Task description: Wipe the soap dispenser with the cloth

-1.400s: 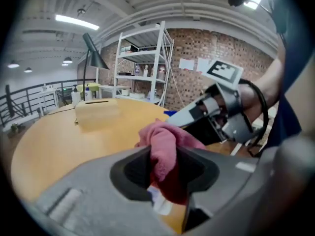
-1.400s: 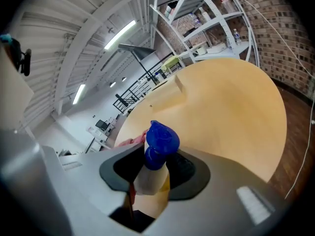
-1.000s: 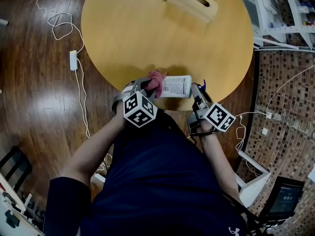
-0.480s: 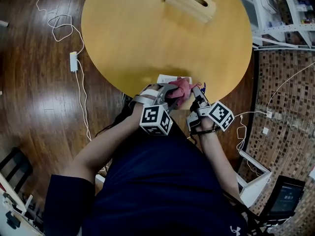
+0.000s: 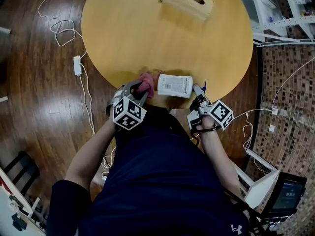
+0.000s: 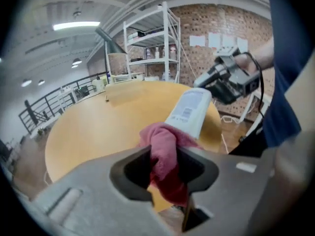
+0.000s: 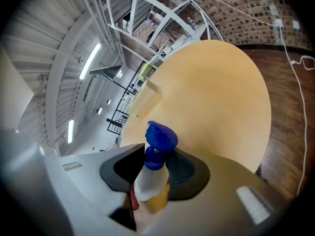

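At the near edge of a round wooden table [image 5: 147,28], the wipe is under way. The left gripper [image 5: 140,88] has its jaws pinched on a bunched pink cloth [image 5: 146,80], and the wad meets the base end of the white soap dispenser [image 5: 174,85], which lies on its side over the table's rim. The left gripper view shows the cloth [image 6: 165,146] gripped between the pads and pressed to the bottle's bottom [image 6: 191,109], which seems to be held clear of the tabletop.

On the right, the right gripper [image 5: 198,93] has its jaws closed narrowly on the dispenser's neck, just below the blue pump head [image 7: 161,135].

Judged from this, the cloth sits at one end of a stroke. The next move probably calls for drawing it along the labelled body toward the pump. The right grip would have to stay firm and perhaps roll the bottle to present unwiped faces.

Around them, left to right: a dark plank floor [image 5: 39,92] with a white power adapter [image 5: 77,65] and loose cables, a wooden box [image 5: 188,1] at the table's far side, white shelving [image 5: 290,14], and brickwork [image 5: 290,92].
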### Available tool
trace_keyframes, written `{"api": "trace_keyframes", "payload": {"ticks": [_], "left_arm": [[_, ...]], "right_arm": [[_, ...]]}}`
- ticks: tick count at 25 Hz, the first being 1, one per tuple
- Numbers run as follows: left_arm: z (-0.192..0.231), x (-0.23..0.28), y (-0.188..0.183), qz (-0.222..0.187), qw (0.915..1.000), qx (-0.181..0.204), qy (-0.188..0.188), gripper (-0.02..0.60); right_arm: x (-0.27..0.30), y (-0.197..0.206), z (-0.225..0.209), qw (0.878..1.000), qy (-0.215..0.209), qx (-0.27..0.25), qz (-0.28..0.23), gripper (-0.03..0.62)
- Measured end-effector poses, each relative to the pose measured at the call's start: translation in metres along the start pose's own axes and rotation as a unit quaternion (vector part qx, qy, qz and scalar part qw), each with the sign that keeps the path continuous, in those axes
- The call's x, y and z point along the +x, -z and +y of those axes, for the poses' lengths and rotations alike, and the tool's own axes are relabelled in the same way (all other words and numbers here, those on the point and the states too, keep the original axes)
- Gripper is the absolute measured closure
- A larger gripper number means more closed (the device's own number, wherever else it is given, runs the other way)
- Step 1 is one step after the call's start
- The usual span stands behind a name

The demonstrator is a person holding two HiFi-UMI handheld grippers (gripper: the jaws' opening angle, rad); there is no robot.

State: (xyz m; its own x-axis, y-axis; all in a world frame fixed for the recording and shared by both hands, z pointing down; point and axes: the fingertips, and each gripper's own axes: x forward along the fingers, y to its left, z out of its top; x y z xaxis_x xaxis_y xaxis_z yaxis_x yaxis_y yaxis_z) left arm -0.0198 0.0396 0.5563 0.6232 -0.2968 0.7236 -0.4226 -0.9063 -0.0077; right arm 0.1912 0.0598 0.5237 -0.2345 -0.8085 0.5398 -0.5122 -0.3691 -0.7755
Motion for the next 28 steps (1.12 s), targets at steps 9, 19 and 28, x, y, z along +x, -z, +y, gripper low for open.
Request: {"api": "trace_keyframes", "payload": {"ticks": [9, 19, 28], "left_arm": [[-0.012, -0.04, -0.098, -0.117, 0.9586, -0.223, 0.132, 0.446], [-0.032, -0.02, -0.115, -0.127, 0.9383, -0.134, 0.292, 0.443], [-0.054, 0.049, -0.025, 0.011, 0.9635, -0.097, 0.249, 0.448]], "right_arm": [[-0.012, 0.0, 0.084, 0.92, -0.125, -0.371, -0.001, 0.461], [-0.025, 0.068, 0.132, 0.688, -0.206, -0.687, 0.109, 0.462], [-0.021, 0.067, 0.123, 0.675, -0.152, -0.703, 0.167, 0.439]]}}
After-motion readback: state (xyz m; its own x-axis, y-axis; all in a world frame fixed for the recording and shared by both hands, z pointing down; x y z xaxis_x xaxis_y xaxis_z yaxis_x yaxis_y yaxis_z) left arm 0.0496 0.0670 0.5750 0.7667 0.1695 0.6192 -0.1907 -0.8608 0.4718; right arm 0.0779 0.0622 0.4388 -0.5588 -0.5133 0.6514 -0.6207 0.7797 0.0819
